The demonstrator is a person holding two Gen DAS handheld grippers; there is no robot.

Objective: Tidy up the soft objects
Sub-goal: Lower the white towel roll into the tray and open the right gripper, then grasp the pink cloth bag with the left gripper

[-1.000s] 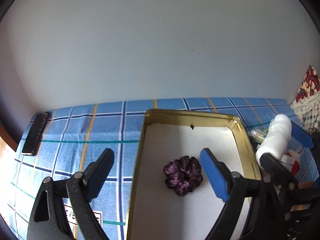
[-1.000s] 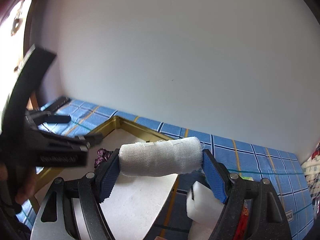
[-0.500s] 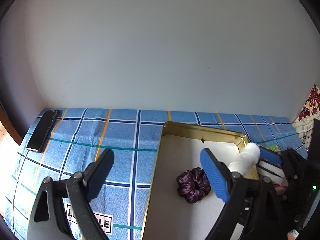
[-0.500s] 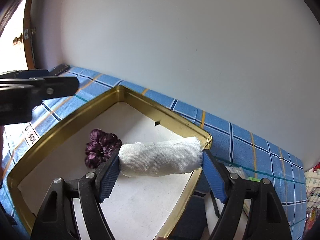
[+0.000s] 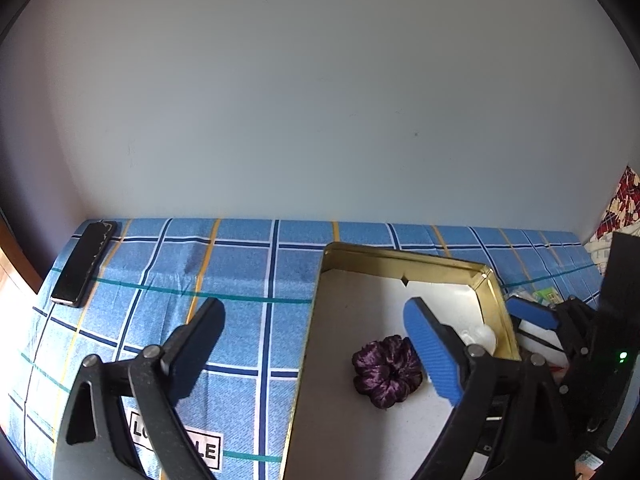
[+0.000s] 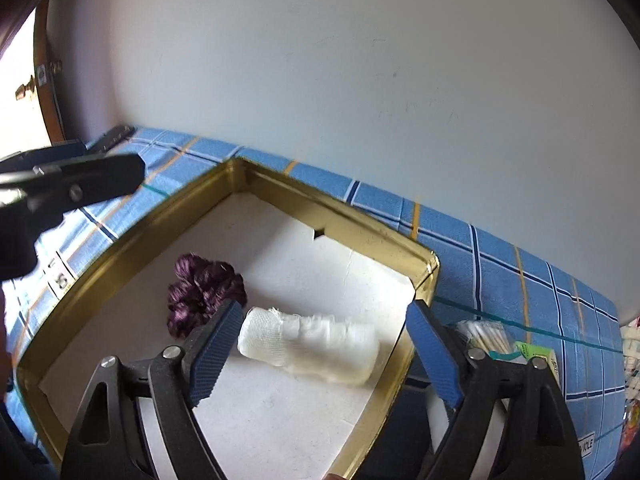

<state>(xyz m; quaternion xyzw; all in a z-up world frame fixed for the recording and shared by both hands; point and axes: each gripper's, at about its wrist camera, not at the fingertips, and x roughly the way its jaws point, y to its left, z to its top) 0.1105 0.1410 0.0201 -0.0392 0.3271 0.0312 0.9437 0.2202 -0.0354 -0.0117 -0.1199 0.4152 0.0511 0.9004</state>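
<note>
A gold-rimmed tin tray [image 6: 328,210] with a white floor lies on the blue checked cloth. In it are a purple scrunchie [image 6: 200,292] and a white gauze roll [image 6: 312,344] that lies loose on the floor near the right rim. My right gripper [image 6: 320,354] is open just above the roll, its blue pads apart from it. My left gripper [image 5: 316,344] is open and empty, straddling the tray's left rim [image 5: 310,344], with the scrunchie [image 5: 386,374] beside its right pad. Only a bit of the roll [image 5: 482,338] shows there.
A black phone [image 5: 84,262] lies at the cloth's far left corner. A pack of cotton swabs [image 6: 486,334] and a small green-and-white box [image 6: 538,356] lie right of the tray. A white wall stands close behind. Patterned fabric [image 5: 618,208] lies at the far right.
My right gripper lowered the gauze roll into the tray and opened, letting it go. My left gripper drew back to the left, away from the scrunchie.
</note>
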